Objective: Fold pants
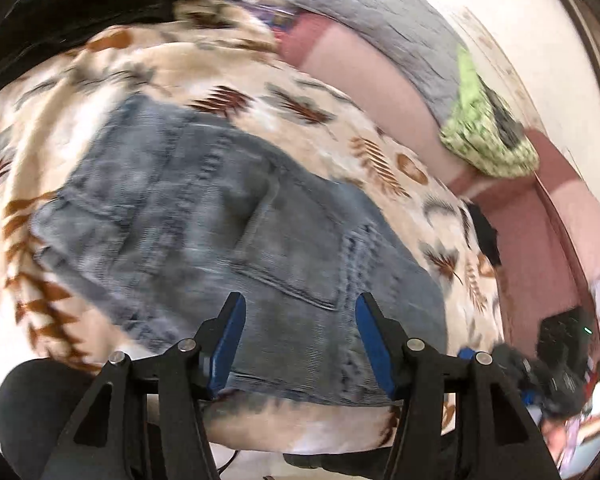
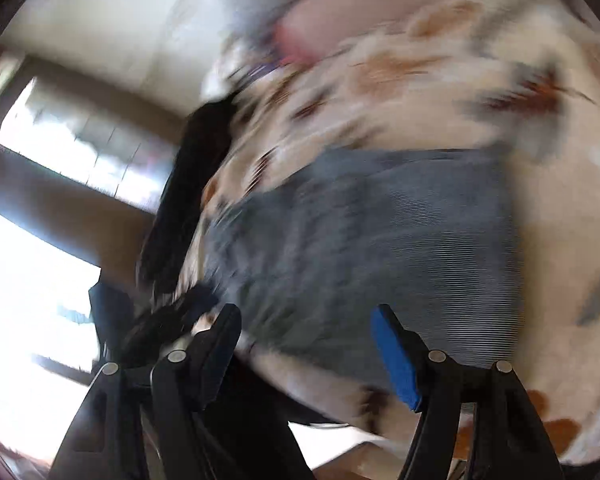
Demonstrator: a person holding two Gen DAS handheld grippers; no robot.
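Grey-blue denim pants [image 1: 204, 216] lie folded into a compact rectangle on a cream blanket with brown feather prints [image 1: 204, 68]; a back pocket faces up. My left gripper [image 1: 300, 304] is open and empty, hovering over the near edge of the pants. In the right wrist view the pants [image 2: 372, 248] show blurred. My right gripper [image 2: 306, 314] is open and empty, just above their near edge.
A pink couch back [image 1: 364, 68] with a grey throw [image 1: 384, 12] and a green cushion [image 1: 484, 132] lies behind the blanket. A black garment [image 1: 84, 4] sits at the far left. A bright window [image 2: 80, 152] is at the right view's left.
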